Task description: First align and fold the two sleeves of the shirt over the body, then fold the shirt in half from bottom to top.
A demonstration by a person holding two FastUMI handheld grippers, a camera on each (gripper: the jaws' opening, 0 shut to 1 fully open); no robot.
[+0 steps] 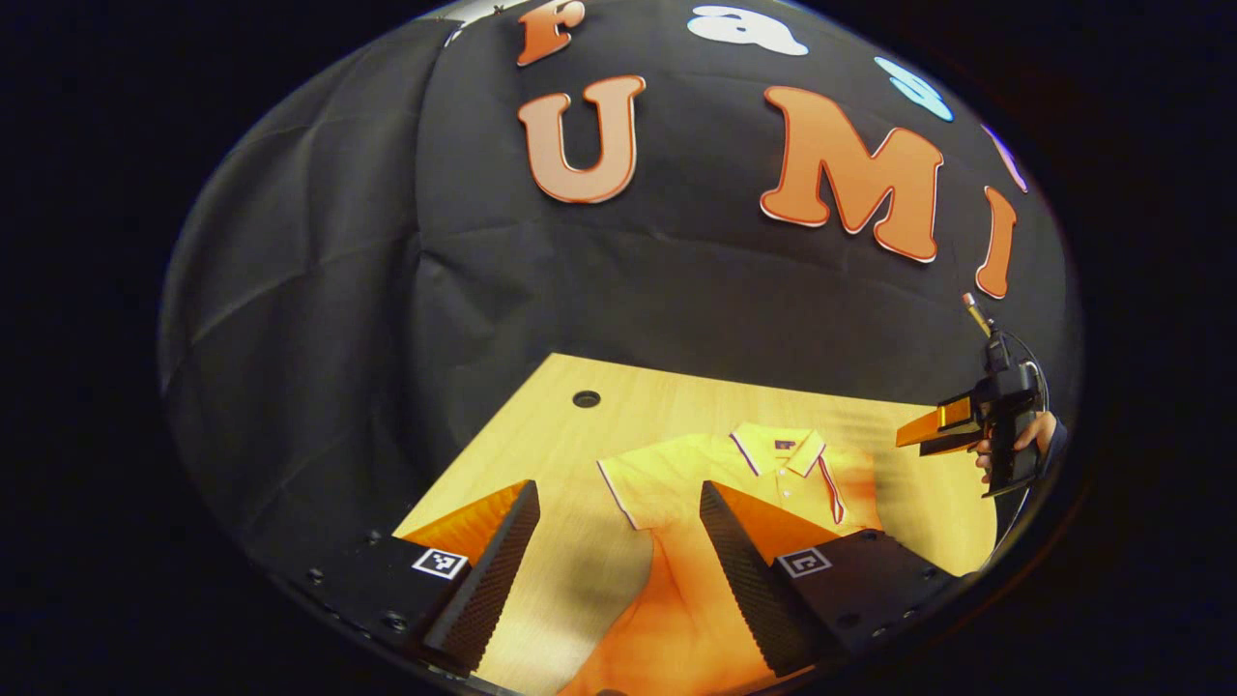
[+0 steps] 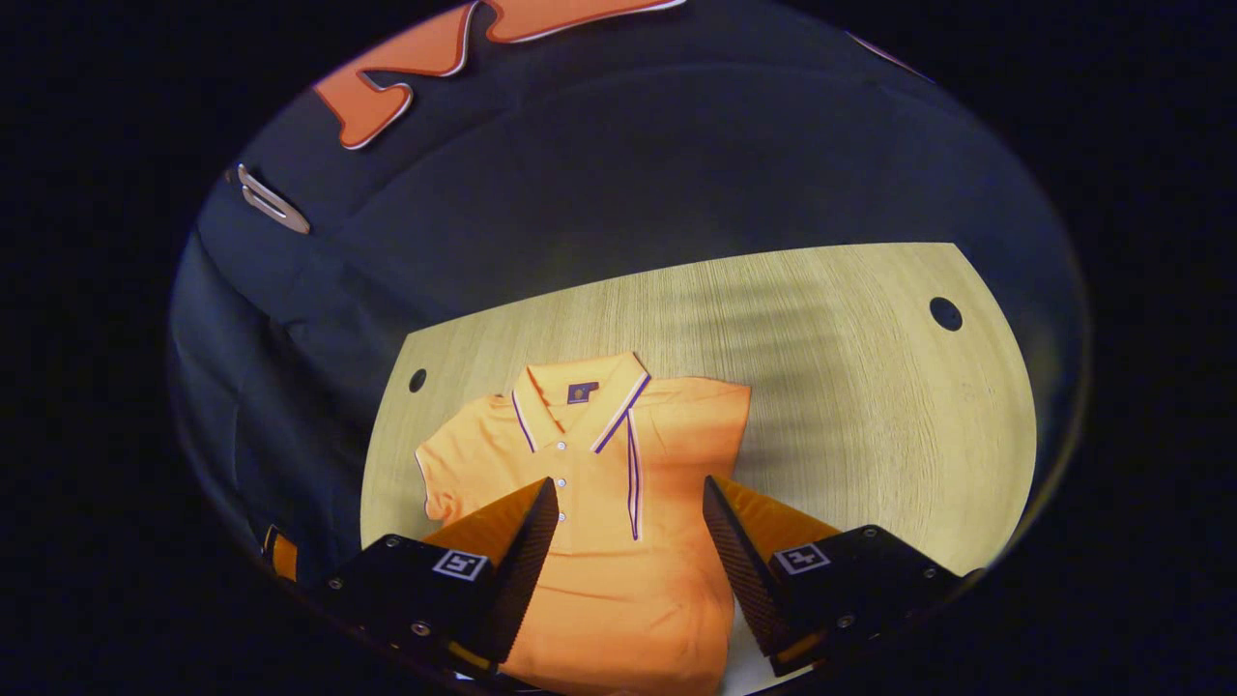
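Both fingers of the left gripper (image 1: pixel 618 541) are spread wide apart and pinch nothing. They hang over the shirt (image 1: pixel 715 503). In the right gripper view, the right gripper (image 2: pixel 628 536) is spread wide too, with nothing between its ridged pads (image 2: pixel 527 561), and it also hangs over the shirt (image 2: pixel 609 483).

It is an orange polo shirt. It lies flat on the wooden table (image 2: pixel 870 387), front side up, collar (image 2: pixel 580 396) toward the far wall. The collar has thin dark and white stripes, and small buttons run down the middle. One sleeve (image 2: pixel 449 474) sticks out flat to the side. The other side looks folded in over the body, with a straight edge, but I cannot be sure. The cloth looks soft and mostly smooth.

The table is light wood with fine lines in it, and it has small round holes (image 2: pixel 945 313) near its back corners. Black cloth hangs behind it.

In the left gripper view, the right gripper (image 1: pixel 933 433) is far off over the table's side, held by a hand (image 1: pixel 1024 445).
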